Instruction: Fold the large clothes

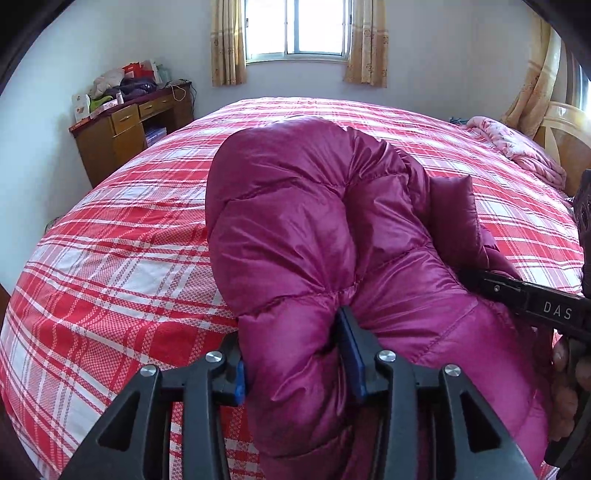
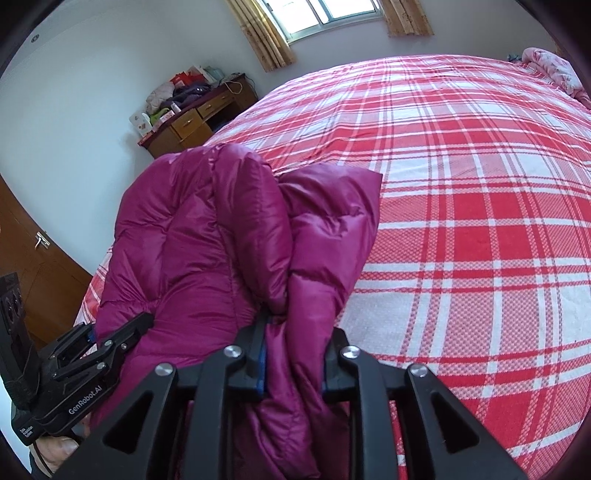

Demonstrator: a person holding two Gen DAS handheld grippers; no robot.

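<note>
A magenta quilted down jacket (image 1: 317, 229) is bunched up and held above the bed with the red and white plaid cover (image 1: 122, 243). My left gripper (image 1: 295, 362) is shut on a thick fold of the jacket near its lower edge. My right gripper (image 2: 293, 358) is shut on another fold of the same jacket (image 2: 207, 229). The two grippers are close together: the right one shows at the right edge of the left wrist view (image 1: 532, 302), and the left one at the lower left of the right wrist view (image 2: 92, 343). The jacket's lower part hangs out of sight.
A wooden desk (image 1: 122, 129) piled with clothes and boxes stands left of the bed by the wall. A pink blanket (image 1: 517, 144) lies at the bed's far right by the headboard. A curtained window (image 1: 295, 29) is behind. A wooden door (image 2: 33, 251) is at left.
</note>
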